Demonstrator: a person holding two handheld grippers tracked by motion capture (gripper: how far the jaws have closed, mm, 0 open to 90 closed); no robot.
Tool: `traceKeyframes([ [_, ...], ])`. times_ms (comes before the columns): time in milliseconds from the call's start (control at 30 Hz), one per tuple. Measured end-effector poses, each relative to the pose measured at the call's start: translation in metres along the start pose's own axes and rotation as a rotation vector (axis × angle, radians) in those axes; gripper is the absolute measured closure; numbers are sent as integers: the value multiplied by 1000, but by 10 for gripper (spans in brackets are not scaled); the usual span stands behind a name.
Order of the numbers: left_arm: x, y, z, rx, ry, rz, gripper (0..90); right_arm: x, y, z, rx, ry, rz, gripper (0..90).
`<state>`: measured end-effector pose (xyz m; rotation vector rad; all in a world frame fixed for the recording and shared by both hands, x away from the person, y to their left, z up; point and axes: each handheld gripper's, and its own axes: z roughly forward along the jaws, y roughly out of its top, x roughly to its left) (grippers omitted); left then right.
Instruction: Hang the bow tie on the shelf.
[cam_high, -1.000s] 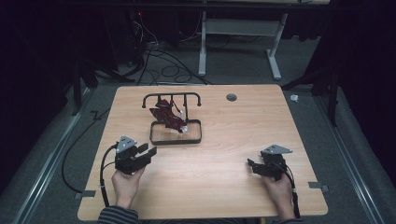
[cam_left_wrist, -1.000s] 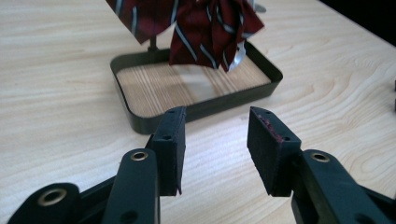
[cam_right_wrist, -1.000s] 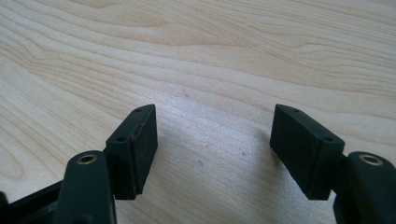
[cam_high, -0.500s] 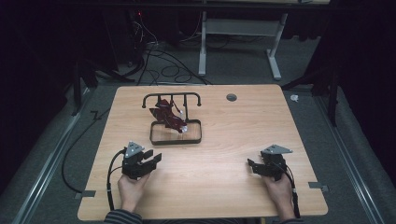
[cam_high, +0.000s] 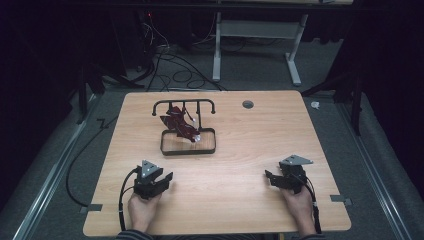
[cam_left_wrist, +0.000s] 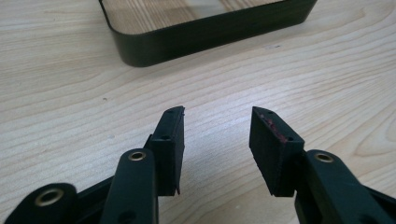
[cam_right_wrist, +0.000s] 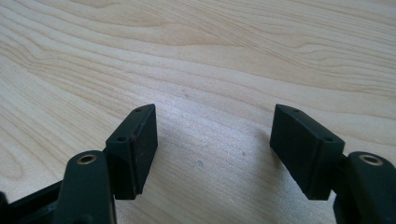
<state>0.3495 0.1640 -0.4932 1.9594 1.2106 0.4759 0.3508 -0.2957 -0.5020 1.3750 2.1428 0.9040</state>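
Rack with red item in high view; both grippers' fingers wide, empty.

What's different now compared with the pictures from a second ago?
The left gripper has pulled back toward the person and sunk to the table, away from the black rack. Its fingers have just been opening a little, with nothing between them. The right gripper has kept its place, open and empty, and the dark red item hanging on the rack looks unchanged.
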Motion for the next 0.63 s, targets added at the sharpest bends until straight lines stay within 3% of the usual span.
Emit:
traceKeyframes([
  [400,-2,-11,8,20,66,53,502,0,0,0,-1,-2,-3,333],
  [533,2,-11,8,22,31,26,457,0,0,0,-1,-2,-3,334],
  [633,1,-11,8,25,38,34,437,0,0,0,-2,-1,-5,335],
])
